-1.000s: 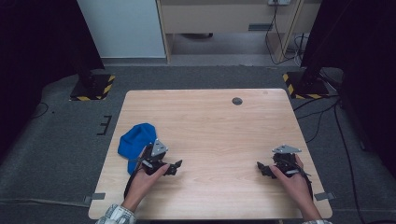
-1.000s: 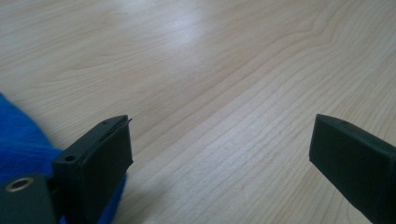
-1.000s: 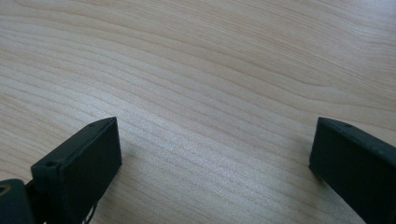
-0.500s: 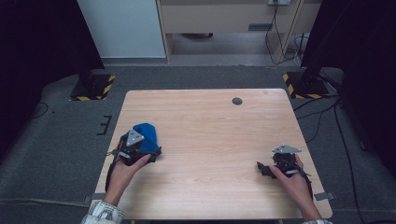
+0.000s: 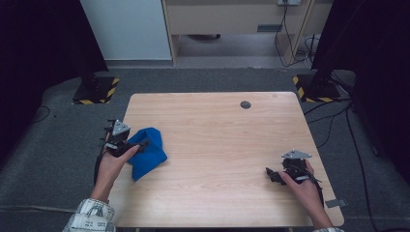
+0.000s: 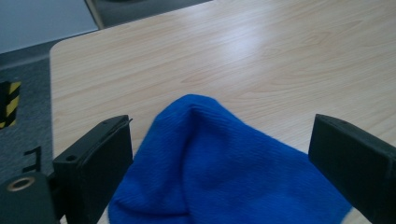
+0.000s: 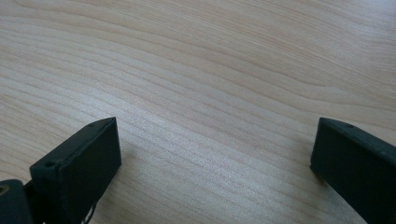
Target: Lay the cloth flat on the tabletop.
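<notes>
A blue knit cloth [image 5: 148,152] lies crumpled near the left edge of the wooden table [image 5: 217,130]. My left gripper [image 5: 138,144] sits at that edge and points right, its tips at the cloth's left side. In the left gripper view the left gripper [image 6: 224,135] is open wide, with the blue cloth [image 6: 224,172] lying between the jaws and apart from both. My right gripper [image 5: 271,175] rests near the front right corner and points left. Seen in its own view, the right gripper [image 7: 215,140] is open over bare wood.
A dark round grommet [image 5: 245,104] is set into the table near its far edge. Two stand bases with yellow-black stripes [image 5: 96,90] [image 5: 314,87] sit on the grey floor beyond the far corners. A cabinet [image 5: 227,19] stands farther back.
My left gripper has swung from in front of the cloth to its left side, at the table's edge. The cloth now spreads out more toward the front right. The right gripper has stayed still.
</notes>
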`<action>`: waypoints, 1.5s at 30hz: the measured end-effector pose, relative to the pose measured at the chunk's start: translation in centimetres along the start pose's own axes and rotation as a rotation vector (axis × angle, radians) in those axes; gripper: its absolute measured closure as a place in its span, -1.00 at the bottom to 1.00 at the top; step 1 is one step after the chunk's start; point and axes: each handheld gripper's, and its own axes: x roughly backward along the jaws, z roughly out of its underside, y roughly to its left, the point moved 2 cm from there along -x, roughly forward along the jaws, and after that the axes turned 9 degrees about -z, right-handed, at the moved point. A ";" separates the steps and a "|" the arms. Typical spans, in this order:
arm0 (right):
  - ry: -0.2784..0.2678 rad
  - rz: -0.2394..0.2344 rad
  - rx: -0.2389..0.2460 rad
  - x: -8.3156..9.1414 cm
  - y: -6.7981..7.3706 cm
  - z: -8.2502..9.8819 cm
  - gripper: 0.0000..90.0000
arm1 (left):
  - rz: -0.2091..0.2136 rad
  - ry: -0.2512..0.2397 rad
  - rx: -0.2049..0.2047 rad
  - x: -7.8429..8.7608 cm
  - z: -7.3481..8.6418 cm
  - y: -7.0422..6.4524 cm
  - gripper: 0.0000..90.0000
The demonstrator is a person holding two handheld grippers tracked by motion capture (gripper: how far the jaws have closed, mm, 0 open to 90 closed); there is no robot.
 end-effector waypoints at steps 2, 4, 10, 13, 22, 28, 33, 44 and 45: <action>0.000 0.002 0.002 0.0 0.0 0.0 -0.96 | -0.016 0.006 0.006 -0.4 0.0 0.5 -0.88; 0.000 0.003 0.002 0.0 0.0 0.0 -0.97 | -0.023 0.018 0.017 -0.8 0.1 0.9 -0.89; 0.002 0.003 0.001 0.0 0.0 0.0 -0.97 | -0.024 0.043 0.048 -2.6 0.5 1.6 -0.89; 0.002 0.003 0.001 0.0 0.0 0.0 -0.97 | -0.021 0.060 0.041 -3.2 0.9 1.3 -0.90; 0.001 0.004 0.000 0.0 0.0 0.0 -0.97 | -0.014 0.135 0.053 -5.3 3.3 0.6 -0.90; 0.000 0.005 -0.002 0.0 0.1 0.0 -0.97 | 0.001 0.158 0.084 -6.3 4.3 0.3 -0.87; 0.000 0.005 -0.001 0.0 0.1 0.0 -0.97 | 0.022 0.154 0.117 -6.7 4.9 0.1 -0.74; -0.003 0.009 -0.003 -0.1 0.1 0.0 -0.97 | 0.076 0.117 0.094 -5.8 5.4 -0.6 -0.12; -0.002 0.010 -0.003 -0.1 0.1 0.0 -0.97 | 0.080 0.119 0.097 -5.8 5.3 -0.7 -0.04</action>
